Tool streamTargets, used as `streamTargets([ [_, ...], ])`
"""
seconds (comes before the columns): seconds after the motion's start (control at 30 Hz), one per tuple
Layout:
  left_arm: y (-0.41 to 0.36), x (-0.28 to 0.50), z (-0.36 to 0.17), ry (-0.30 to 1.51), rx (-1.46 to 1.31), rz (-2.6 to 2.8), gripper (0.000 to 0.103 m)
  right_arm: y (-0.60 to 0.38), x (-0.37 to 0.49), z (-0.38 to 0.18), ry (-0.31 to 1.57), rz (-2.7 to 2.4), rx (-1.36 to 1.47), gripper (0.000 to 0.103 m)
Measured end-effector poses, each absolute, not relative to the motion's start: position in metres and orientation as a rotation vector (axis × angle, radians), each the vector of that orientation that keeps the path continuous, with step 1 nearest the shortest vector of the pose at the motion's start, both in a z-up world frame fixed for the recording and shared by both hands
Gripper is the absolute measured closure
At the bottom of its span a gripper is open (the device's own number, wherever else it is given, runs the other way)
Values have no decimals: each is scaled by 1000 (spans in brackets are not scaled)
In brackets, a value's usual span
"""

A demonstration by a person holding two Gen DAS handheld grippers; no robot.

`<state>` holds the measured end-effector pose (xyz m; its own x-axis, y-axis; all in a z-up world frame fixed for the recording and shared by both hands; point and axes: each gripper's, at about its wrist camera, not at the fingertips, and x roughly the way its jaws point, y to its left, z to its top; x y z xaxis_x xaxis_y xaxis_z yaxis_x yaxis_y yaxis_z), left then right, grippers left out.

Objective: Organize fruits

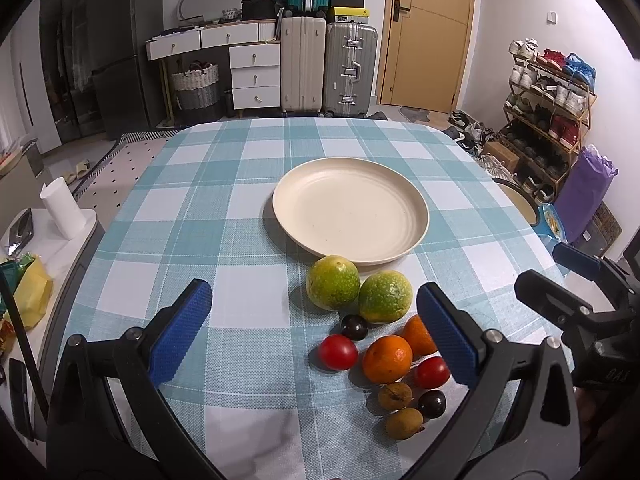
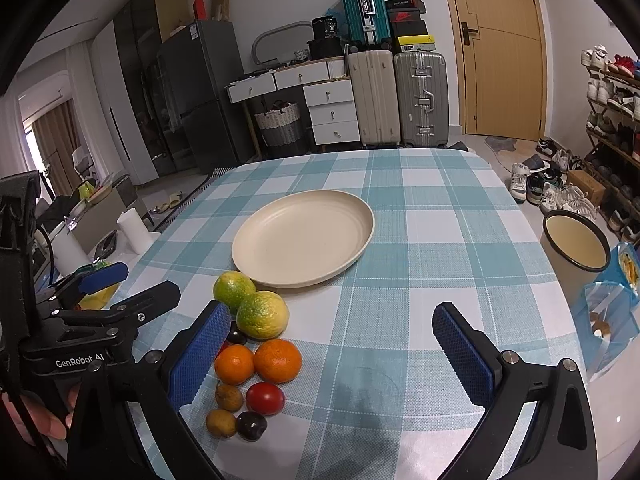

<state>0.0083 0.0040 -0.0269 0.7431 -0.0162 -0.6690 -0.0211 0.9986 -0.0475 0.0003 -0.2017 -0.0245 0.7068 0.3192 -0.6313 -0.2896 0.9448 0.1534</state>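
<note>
Two handheld grippers hover low over a bench [image 1: 208,208] covered in a teal and white checked cloth. The left gripper [image 1: 314,334] has its blue-padded fingers spread wide and holds nothing. The right gripper [image 2: 332,354] is likewise spread wide and holds nothing.

Straight ahead of the left gripper, beyond the fruit, sits a cream plate [image 1: 350,210] with nothing on it. From the right gripper it lies ahead and slightly left.

The fruit lies in a loose cluster on the cloth, between the left gripper's fingers toward its right finger, and close beside the right gripper's left finger. Nearest the plate are two green-yellow citrus fruits [image 1: 333,282], side by side and touching each other. Nearer the grippers come a dark plum [image 1: 354,327], a red tomato [image 1: 338,352], two oranges [image 1: 387,359] close together, and a second red tomato [image 1: 431,372]. Closest to the left gripper's base are two small brown fruits [image 1: 395,396] and a second dark plum [image 1: 432,404].

A person's hand [image 2: 40,420] shows at the lower left edge of the right wrist view, gripping the left gripper's handle.
</note>
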Motion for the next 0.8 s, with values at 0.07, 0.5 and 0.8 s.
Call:
streamTargets([
  [0.07, 4, 8, -28, 736, -55, 4, 1, -202, 1, -25, 711, 339, 44, 0],
  [0.5, 17, 25, -38, 778, -111, -33, 1, -200, 9, -38, 728, 351, 44, 0],
  [0.8, 38, 53, -53, 829, -214, -77, 1, -203, 22, -50, 744, 368, 80, 0],
])
